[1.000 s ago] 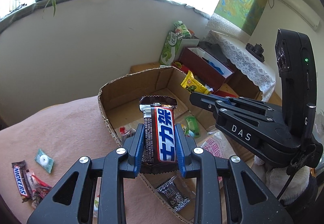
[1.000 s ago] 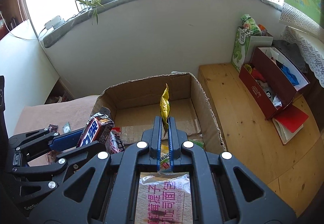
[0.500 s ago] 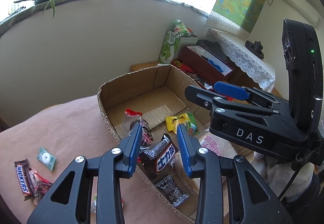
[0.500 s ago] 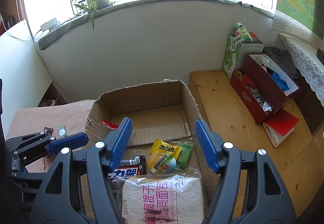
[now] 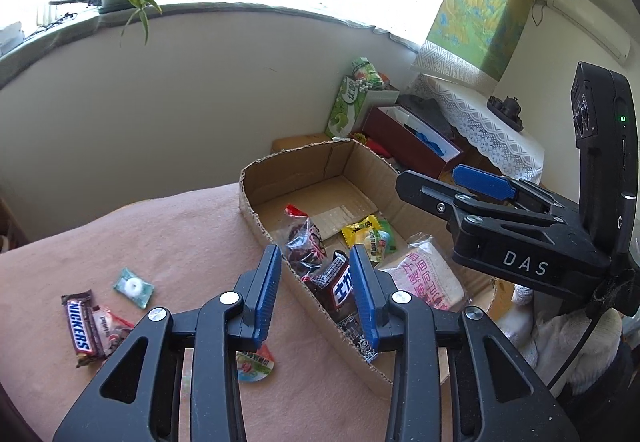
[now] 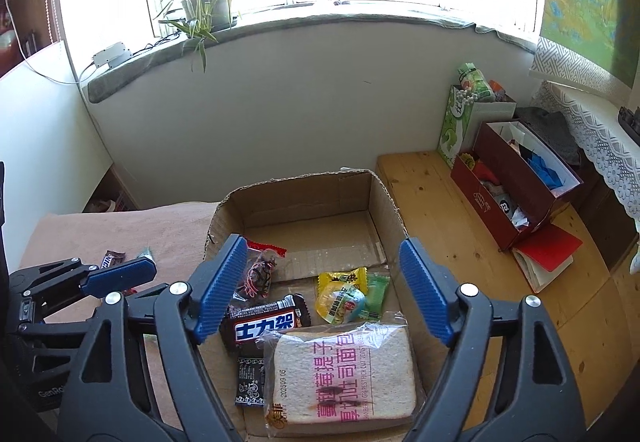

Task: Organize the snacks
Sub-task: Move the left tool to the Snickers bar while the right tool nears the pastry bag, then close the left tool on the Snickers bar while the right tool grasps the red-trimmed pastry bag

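The chocolate bar (image 6: 266, 322) lies in the cardboard box (image 6: 304, 194) beside the bread pack (image 6: 344, 374); left tongs (image 5: 314, 296) and right tongs (image 6: 320, 288) gape wide and empty above, likely free to fetch the Snickers (image 5: 80, 326) from the blanket (image 5: 160, 242)

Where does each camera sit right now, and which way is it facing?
Left wrist: on the left claw, open, looking over the cardboard box rim; right claw shows.
Right wrist: on the right claw, open, looking down into the box; left claw shows.
Shared: box, chocolate bar, bread pack.
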{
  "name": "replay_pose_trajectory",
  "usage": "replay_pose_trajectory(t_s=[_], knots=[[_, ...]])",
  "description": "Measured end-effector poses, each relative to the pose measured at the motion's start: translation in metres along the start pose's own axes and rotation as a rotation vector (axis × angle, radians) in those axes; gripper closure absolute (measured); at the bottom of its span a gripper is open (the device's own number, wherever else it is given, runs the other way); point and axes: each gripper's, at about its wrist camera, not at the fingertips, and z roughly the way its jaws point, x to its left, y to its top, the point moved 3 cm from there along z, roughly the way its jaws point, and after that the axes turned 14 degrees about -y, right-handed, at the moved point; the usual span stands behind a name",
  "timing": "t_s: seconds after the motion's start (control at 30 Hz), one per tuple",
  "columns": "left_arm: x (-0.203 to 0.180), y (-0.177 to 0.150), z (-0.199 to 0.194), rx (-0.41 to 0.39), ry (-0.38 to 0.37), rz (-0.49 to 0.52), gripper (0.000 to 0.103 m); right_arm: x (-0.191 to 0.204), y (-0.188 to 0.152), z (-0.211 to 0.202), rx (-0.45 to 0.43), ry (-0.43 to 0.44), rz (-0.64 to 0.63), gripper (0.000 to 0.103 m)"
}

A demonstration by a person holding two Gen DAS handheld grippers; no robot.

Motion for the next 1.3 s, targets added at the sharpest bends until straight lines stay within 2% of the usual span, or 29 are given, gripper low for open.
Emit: replay_pose_trajectory(t_s=[0.13,0.43,0.77,1.0,1.3], knots=[[0.010,-0.005,-0.019,-0.018,0.016,-0.013,0.069,0.011,-0.002,-0.015,-0.016,0.013,-0.008,0.013],[0.060,-0.024,-0.068,-0.066,0.081,-0.103,0.069,0.051,-0.016,-0.040,-0.024,0.076,-0.048,0.006],[0.117,-0.044,-0.105,-0.097,0.156,-0.214,0.069,0.118,-0.030,-0.049,0.008,0.187,-0.124,0.006],[0.150,-0.054,-0.108,-0.073,0.149,-0.303,0.069,0.160,-0.039,-0.040,0.086,0.269,-0.155,0.006],[0.166,-0.061,-0.092,-0.014,0.128,-0.351,0.069,0.196,-0.055,-0.002,0.280,0.417,-0.060,0.006]])
